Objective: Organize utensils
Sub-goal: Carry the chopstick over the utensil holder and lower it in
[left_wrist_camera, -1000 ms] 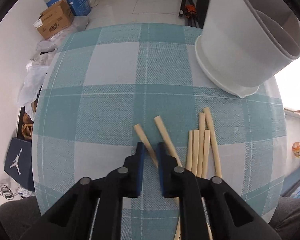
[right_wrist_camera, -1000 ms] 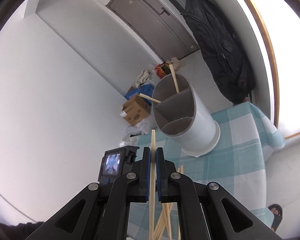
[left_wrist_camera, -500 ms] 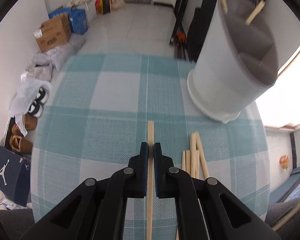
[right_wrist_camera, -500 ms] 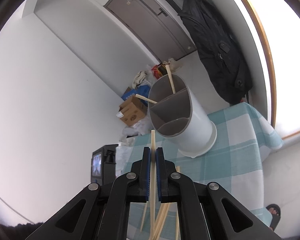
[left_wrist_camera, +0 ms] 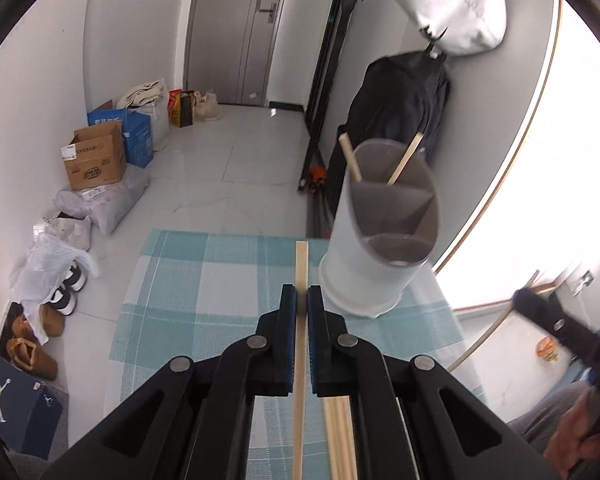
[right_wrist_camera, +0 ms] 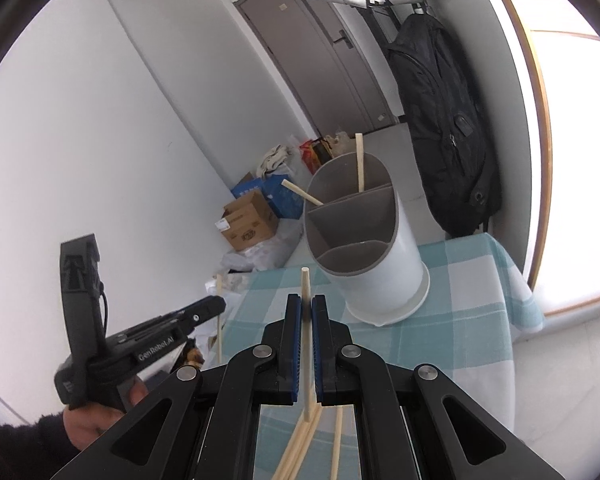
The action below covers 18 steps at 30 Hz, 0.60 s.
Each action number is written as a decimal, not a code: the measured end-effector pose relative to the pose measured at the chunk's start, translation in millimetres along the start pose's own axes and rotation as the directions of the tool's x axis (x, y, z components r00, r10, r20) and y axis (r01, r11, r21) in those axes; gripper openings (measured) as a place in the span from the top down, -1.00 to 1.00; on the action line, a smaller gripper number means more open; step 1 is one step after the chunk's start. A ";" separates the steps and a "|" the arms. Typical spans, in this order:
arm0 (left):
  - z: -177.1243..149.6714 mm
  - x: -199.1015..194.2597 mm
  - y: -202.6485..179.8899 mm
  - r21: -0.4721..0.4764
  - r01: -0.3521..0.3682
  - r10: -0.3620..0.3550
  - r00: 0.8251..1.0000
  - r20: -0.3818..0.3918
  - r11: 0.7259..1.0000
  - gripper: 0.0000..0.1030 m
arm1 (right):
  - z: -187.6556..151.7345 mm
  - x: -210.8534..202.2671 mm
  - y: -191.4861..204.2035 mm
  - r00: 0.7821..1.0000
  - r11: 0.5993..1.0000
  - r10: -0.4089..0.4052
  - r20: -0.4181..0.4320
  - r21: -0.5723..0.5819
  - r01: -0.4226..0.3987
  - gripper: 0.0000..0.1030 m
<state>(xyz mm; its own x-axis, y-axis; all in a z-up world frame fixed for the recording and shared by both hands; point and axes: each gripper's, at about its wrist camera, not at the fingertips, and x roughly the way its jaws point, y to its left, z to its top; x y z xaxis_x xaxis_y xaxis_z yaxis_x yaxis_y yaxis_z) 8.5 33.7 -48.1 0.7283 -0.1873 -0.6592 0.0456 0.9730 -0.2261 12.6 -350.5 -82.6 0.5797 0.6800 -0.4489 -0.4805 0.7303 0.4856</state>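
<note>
Left gripper [left_wrist_camera: 302,298], seen from its own wrist camera: the two blue-padded jaws are closed on a single wooden chopstick [left_wrist_camera: 301,264], which runs straight between them and projects forward beyond the tips, off the table. Beneath the gripper lies the teal-and-white checked tablecloth [left_wrist_camera: 172,280]. A small bundle of loose chopsticks [left_wrist_camera: 338,432] rests on the cloth under the gripper's right side. Just ahead and to the right stands a white utensil holder [left_wrist_camera: 364,276] with a grey interior split into three compartments; two chopsticks [left_wrist_camera: 350,162] lean in its far compartment, while the two nearer compartments show nothing inside.

Right gripper [right_wrist_camera: 307,308], seen from its own wrist camera: the jaws are likewise clamped on a second chopstick [right_wrist_camera: 306,284], whose tip rises a little past the pads and points toward the holder's near rim. The holder stands upright near the far edge of the table, ahead and slightly right of this gripper. Loose chopsticks remain on the cloth below the jaws. At the left of this view the other gripper appears side-on, held in a person's hand [right_wrist_camera: 96,420] with a dark sleeve, its chopstick hanging through the closed tips.

Background: a cardboard box [left_wrist_camera: 94,162], a blue shoebox [left_wrist_camera: 16,404], shoes on the tiled floor, a dark backpack [right_wrist_camera: 444,120] hanging by the door.
</note>
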 end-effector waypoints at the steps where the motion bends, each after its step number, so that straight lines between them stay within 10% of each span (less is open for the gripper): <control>1: 4.1 -4.2 -0.4 -0.009 0.007 -0.007 1.000 0.017 1.000 0.97 | 0.0 -1.2 3.6 1.000 1.000 -0.003 0.007 -0.013 0.003 0.91; 18: 93.8 -33.5 -30.0 -0.005 0.170 -0.164 0.955 0.247 0.985 0.97 | 80.4 -41.3 26.3 0.994 0.999 -0.008 0.110 -0.035 0.012 0.92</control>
<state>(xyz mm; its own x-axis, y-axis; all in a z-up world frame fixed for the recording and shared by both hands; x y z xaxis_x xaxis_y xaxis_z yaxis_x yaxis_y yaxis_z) 46.8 23.4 48.1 0.8569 -0.3050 -0.4156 0.1655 0.9263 -0.3386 29.0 -364.7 9.0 0.6526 0.6629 -0.3671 -0.4967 0.7401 0.4534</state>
